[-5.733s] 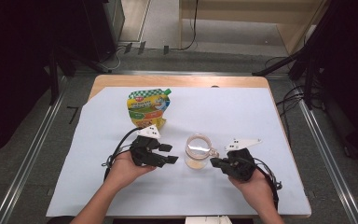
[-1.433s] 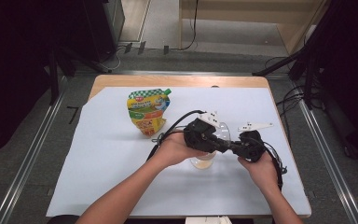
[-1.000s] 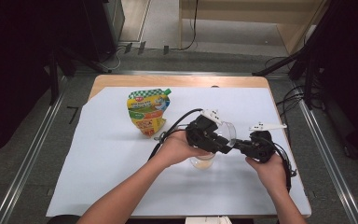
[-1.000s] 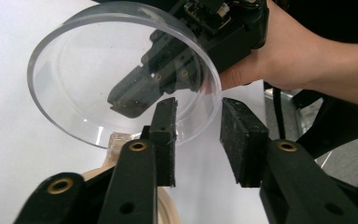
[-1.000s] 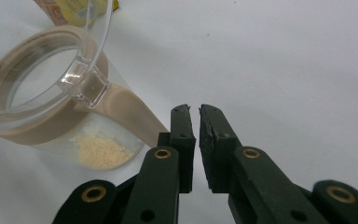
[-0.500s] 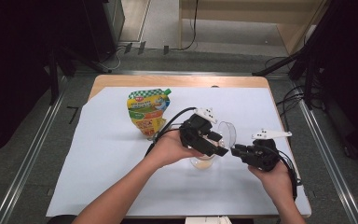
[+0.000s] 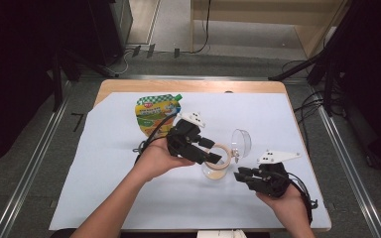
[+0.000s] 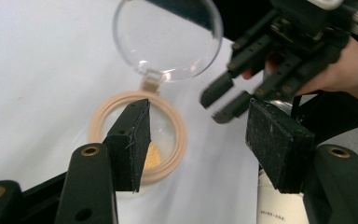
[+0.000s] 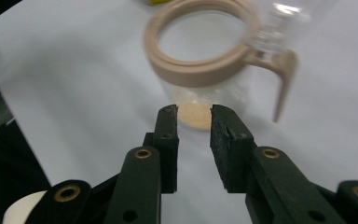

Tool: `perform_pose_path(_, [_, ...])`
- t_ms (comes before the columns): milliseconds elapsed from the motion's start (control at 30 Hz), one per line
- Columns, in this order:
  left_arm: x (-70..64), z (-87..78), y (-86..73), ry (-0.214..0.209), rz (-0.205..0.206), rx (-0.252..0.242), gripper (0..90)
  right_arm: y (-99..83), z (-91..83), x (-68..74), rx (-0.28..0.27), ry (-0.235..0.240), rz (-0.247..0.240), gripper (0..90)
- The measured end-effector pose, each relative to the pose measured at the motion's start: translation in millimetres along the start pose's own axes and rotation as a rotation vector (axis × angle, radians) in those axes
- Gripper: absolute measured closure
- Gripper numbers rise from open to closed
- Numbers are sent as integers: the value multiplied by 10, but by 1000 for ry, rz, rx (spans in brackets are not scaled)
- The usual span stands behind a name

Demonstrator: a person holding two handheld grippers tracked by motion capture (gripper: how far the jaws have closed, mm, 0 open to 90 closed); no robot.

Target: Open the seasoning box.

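Both claws flank the jar — high view adds a pouch.

Jar partly hidden behind left gripper in high view; pouch lower part behind same gripper, label print too small to read; jar lid cut off by top edge in right gripper view

My wooden table, draped in a pale blue sheet, sits at the centre of the frame on grey carpet. Metal floor rails flank it left and right. Cables trail at upper right; a light wooden cabinet stands along the top edge, darkness either side.
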State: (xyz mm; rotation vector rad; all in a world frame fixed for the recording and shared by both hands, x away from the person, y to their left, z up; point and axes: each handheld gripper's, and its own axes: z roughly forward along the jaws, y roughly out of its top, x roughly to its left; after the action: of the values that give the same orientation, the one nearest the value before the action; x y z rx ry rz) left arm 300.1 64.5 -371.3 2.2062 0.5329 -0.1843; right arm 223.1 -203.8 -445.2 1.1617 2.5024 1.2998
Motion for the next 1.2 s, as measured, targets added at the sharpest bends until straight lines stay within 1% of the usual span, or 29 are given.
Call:
perform_pose_path(33, [0, 0, 0, 0, 0, 0, 412, 0, 0, 0, 0, 0, 0, 737])
perform_pose_path(67, [31, -95, -33, 7, -9, -26, 417, 27, 30, 79, 4, 30, -37, 737])
perform_pose_path(100, [31, -95, -33, 7, -9, -26, 421, 27, 30, 79, 4, 30, -37, 737])
perform_pose_path(133, [69, -177, -68, 26, -16, -41, 428, 42, 54, 141, 9, 50, -56, 736])
perform_pose_path(167, [89, -210, -89, 37, -18, -43, 434, 47, 65, 166, 12, 59, -60, 735])
perform_pose_path(200, [111, -239, -112, 48, -27, -43, 443, 51, 81, 193, 14, 66, -77, 731])
perform_pose_path(233, [111, -239, -112, 48, -27, -43, 457, 56, 100, 227, 15, 76, -82, 722])
perform_pose_path(267, [172, -291, -164, 50, -58, -52, 492, 61, 120, 269, 17, 87, -96, 711])
perform_pose_path(300, [206, -316, -195, 42, -72, -64, 505, 66, 138, 296, 15, 92, -108, 702])
perform_pose_path(333, [233, -339, -221, 43, -84, -73, 514, 74, 165, 329, 14, 96, -127, 697])
perform_pose_path(367, [233, -339, -221, 43, -84, -73, 516, 74, 165, 329, 14, 96, -127, 697])
perform_pose_path(400, [273, -380, -258, 62, -89, -74, 518, 87, 227, 401, 23, 119, -156, 690])
perform_pose_path(433, [273, -380, -258, 62, -89, -74, 517, 87, 227, 401, 23, 119, -156, 690])
perform_pose_path(467, [286, -406, -273, 77, -87, -75, 517, 89, 246, 424, 28, 125, -157, 688])
perform_pose_path(500, [293, -428, -282, 85, -84, -82, 517, 96, 295, 480, 33, 146, -171, 660])
perform_pose_path(533, [304, -457, -297, 93, -77, -80, 512, 99, 310, 497, 30, 153, -177, 643])
perform_pose_path(567, [318, -463, -306, 93, -81, -70, 493, 102, 324, 521, 26, 160, -177, 623])
perform_pose_path(600, [334, -467, -315, 97, -94, -56, 442, 108, 338, 537, 20, 168, -183, 599])
perform_pose_path(633, [348, -481, -323, 105, -100, -45, 424, 111, 351, 554, 12, 175, -187, 563])
perform_pose_path(700, [371, -513, -343, 104, -106, -51, 425, 113, 382, 579, -12, 190, -198, 471])
perform_pose_path(733, [379, -531, -352, 98, -110, -58, 424, 111, 398, 595, -21, 191, -207, 459])
perform_pose_path(800, [394, -573, -373, 103, -108, -69, 422, 109, 430, 622, -22, 192, -227, 436])
perform_pose_path(900, [445, -637, -413, 104, -127, -76, 419, 113, 476, 649, 4, 201, -223, 437])
perform_pose_path(933, [464, -661, -428, 112, -136, -72, 419, 114, 492, 655, 12, 207, -219, 437])
perform_pose_path(1000, [494, -706, -459, 145, -143, -67, 412, 111, 523, 665, 29, 208, -220, 437])
perform_pose_path(1067, [512, -732, -475, 153, -147, -66, 412, 108, 533, 669, 39, 202, -219, 437])
perform_pose_path(1133, [549, -786, -509, 167, -156, -73, 410, 104, 556, 671, 47, 201, -217, 437])
perform_pose_path(1167, [563, -813, -523, 174, -157, -73, 409, 104, 559, 673, 54, 196, -208, 437])
perform_pose_path(1200, [590, -853, -548, 179, -164, -81, 408, 105, 570, 668, 51, 198, -208, 437])
